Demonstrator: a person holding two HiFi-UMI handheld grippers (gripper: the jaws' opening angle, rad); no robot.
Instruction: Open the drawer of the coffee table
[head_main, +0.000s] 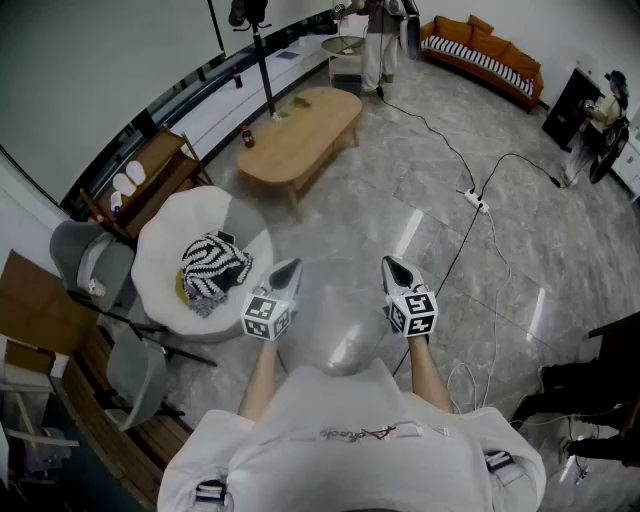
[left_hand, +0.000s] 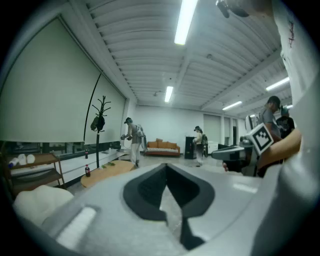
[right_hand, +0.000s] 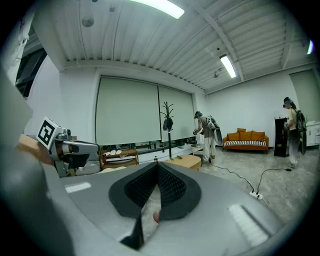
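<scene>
A white T-shirt (head_main: 350, 445) is worn; the grey left gripper (head_main: 291, 267) and right gripper (head_main: 391, 265) are fitted with black-and-white marker cubes (head_main: 267, 316).

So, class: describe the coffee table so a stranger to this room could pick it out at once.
Start at the long window wall. Beside it, between the white armchair and the orange sofa, stands the coffee table: the only low, oval, light wooden top, with a dark bottle on it.

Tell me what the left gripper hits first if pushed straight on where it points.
Ahead of the left gripper lies bare floor; angled slightly down, it would probably meet that floor first, passing right of the coffee table, though depth is unclear.
</scene>
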